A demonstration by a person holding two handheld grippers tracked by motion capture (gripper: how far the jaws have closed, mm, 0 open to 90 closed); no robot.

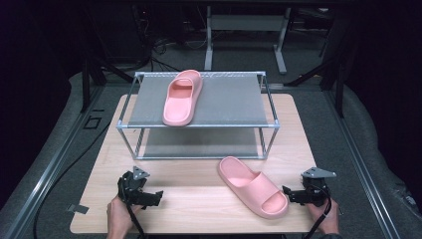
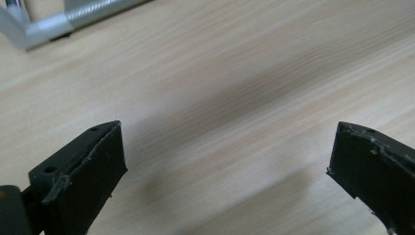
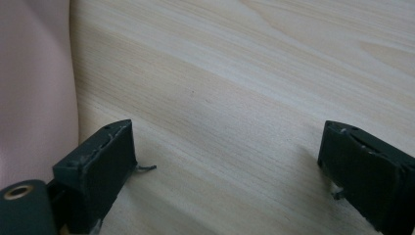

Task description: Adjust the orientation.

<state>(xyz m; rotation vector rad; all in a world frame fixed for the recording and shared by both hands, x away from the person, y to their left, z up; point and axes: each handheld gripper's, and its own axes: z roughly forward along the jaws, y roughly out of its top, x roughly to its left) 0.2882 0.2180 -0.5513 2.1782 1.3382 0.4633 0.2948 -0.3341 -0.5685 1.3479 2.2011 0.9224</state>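
Pale wood table lies under both tools. At the left we hold the left gripper low over bare board, jaws wide apart and empty. On the metal rack, farther back, one pink slipper already rests on the top shelf. Its mate, the second slipper, lies on the table in front of the rack (toe toward us), just beside the right gripper, whose jaws also gape with nothing between them. We judge the second pickup about to begin: next we must bring the right jaws around the slipper's edge and close.
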